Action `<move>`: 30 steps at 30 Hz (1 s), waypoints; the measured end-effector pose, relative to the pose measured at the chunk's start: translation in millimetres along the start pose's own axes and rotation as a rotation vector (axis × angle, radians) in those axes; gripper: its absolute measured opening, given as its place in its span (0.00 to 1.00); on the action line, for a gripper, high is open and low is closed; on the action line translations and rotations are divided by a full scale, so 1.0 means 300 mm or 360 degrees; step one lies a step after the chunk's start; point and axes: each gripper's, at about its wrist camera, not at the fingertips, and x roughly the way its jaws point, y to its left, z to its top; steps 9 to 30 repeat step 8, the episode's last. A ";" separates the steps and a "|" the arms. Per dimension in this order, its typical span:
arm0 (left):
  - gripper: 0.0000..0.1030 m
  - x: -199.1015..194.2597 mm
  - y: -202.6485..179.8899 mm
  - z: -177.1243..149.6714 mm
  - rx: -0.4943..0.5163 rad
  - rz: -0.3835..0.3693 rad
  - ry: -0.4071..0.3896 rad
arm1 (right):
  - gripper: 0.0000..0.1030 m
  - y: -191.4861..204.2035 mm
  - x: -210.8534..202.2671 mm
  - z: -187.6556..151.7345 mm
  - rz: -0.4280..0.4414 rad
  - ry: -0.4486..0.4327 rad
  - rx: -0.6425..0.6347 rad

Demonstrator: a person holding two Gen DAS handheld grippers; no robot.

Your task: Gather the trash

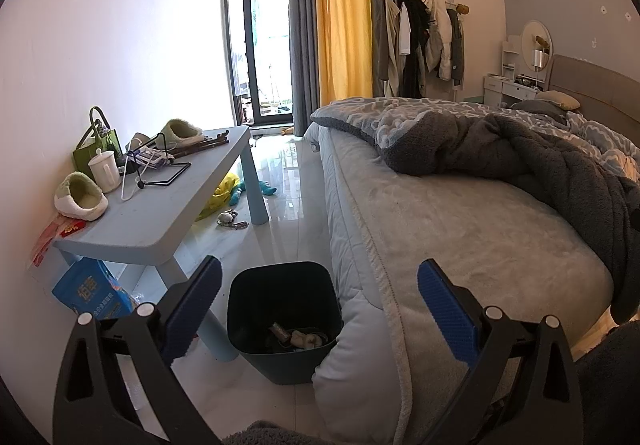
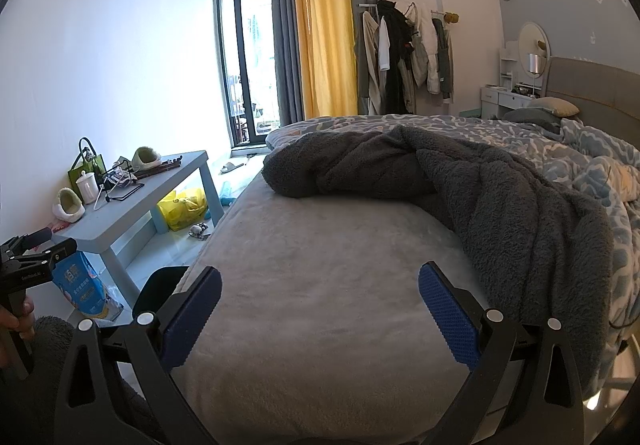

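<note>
Dark bin (image 1: 280,309), contents unclear, far rim (image 2: 164,281) bed-hidden

i'm in a home bedroom: an unmade bed (image 2: 340,265), coats on a rack (image 1: 420,45), curtains (image 1: 340,17), a vanity mirror (image 1: 536,45).

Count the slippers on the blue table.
2. One slipper sits at the near end by the white cup; the other slipper at the far end. Clutter could hide more.

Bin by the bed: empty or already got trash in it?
Not empty. The bin stands upright on the floor, with a few scraps on its bottom; mostly unfilled.
</note>
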 end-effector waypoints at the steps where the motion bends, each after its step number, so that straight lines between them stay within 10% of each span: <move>1: 0.97 0.000 0.001 0.000 0.0002 -0.0002 0.0001 | 0.97 0.000 0.000 0.000 0.0000 0.0000 -0.0001; 30: 0.97 0.005 -0.006 -0.005 0.0039 0.0021 0.0005 | 0.97 -0.001 0.001 0.002 0.0001 0.0000 -0.0002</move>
